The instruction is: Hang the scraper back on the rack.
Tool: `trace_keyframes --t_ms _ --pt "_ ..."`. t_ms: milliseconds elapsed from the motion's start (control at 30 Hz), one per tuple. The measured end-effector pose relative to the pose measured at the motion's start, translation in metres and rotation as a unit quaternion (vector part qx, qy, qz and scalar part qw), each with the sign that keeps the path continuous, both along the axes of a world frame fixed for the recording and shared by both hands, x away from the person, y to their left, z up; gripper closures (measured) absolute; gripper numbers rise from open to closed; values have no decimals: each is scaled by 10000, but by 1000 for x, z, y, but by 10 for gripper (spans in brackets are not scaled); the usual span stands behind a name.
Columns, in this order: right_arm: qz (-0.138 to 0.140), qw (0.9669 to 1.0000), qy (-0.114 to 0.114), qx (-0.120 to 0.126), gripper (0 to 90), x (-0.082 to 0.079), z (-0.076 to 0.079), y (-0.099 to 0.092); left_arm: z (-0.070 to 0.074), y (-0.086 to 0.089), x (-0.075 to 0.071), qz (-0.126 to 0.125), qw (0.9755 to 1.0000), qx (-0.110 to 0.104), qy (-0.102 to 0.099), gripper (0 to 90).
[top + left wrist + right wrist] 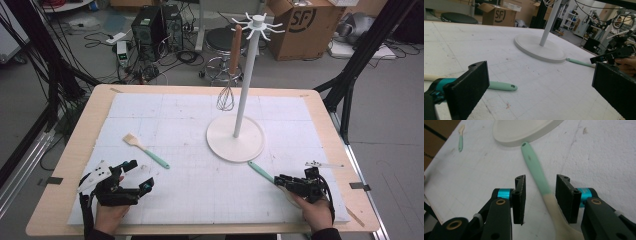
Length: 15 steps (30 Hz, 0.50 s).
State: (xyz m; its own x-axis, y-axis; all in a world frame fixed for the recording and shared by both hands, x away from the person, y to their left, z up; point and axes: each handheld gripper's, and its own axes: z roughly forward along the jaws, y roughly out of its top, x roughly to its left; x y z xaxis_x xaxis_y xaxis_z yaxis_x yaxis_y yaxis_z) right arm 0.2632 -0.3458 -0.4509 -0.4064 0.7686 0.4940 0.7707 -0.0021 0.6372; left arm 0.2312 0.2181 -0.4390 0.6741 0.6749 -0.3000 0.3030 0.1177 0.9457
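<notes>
A utensil with a mint-green handle (534,162) and a cream lower part lies on the white mat, its handle end touching the stand's round base (524,130). My right gripper (541,180) is open around it; the utensil runs between the jaws close to the right pad, and no pad presses on it. In the high view that utensil (260,171) pokes out ahead of the right gripper (279,181) at the front right. My left gripper (141,174) rests open at the front left with nothing between its jaws. A second mint-handled spatula (145,150) lies just beyond it.
A white hook stand (235,137) rises mid-table, with a wooden-handled whisk (226,97) hanging from one hook. The white mat (190,190) covers most of the wooden table. A stool, cardboard boxes and cables are on the floor behind.
</notes>
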Motion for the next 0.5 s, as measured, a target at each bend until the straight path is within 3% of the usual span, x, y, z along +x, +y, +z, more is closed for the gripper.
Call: trace_keyframes --t_ms 233,500 --pt "144 9997 106 -145 616 2 -3 3 0 -1 0 -19 10000 31 -1 17" --pt "272 9995 102 -121 632 0 -3 6 0 -1 0 -12 10000 32 2 17"
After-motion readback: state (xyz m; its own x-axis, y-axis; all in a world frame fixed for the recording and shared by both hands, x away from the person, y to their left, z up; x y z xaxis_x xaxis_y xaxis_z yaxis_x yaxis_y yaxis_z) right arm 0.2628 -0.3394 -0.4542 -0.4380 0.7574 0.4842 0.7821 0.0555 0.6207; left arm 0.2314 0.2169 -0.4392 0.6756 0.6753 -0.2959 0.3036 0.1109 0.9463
